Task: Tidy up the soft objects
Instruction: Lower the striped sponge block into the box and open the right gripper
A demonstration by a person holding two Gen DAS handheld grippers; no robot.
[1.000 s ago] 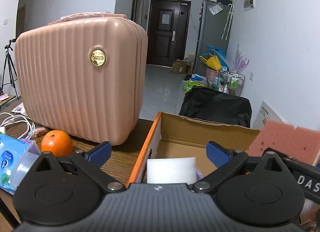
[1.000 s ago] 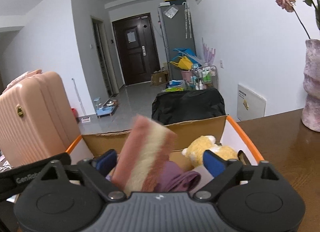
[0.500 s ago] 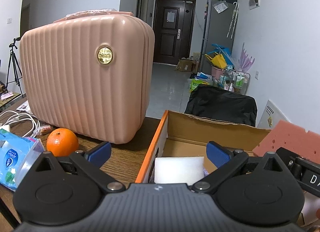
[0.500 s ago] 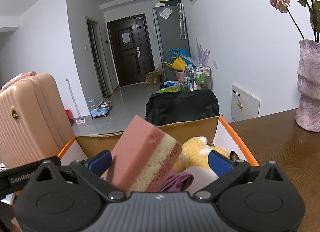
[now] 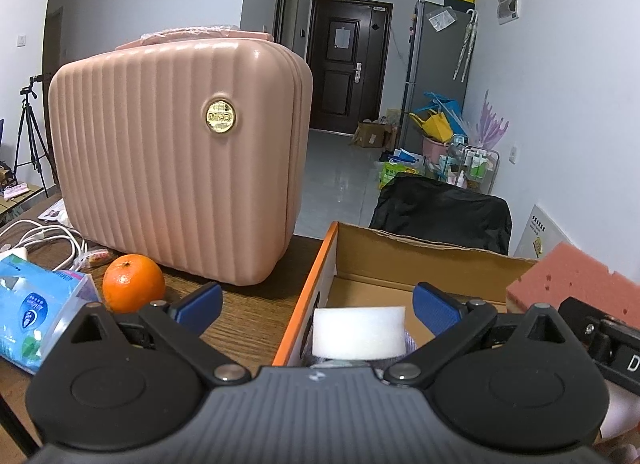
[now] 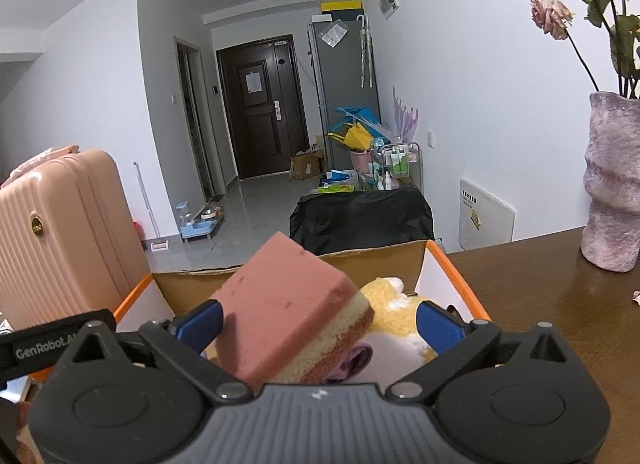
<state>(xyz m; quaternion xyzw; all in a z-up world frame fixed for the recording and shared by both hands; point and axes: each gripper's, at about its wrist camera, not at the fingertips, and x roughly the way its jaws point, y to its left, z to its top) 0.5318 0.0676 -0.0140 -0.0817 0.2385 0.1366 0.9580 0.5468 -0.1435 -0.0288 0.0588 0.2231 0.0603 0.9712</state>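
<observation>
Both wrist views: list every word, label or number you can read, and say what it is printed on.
"GenRobot.A", cut off: the left gripper body, in the right wrist view.
"D", cut off: the right gripper body, in the left wrist view.
Gold badge on the pink suitcase: lettering blurred.
Blue tissue pack: print too small.
Wall panel sticker: unreadable.

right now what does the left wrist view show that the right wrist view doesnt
Only the left wrist view shows the orange, the blue tissue pack, the white cables and a white foam block in the box. Only the right wrist view shows the yellow plush toy, the purple cloth and the vase. Both show the cardboard box, the pink suitcase and the pink sponge.
</observation>
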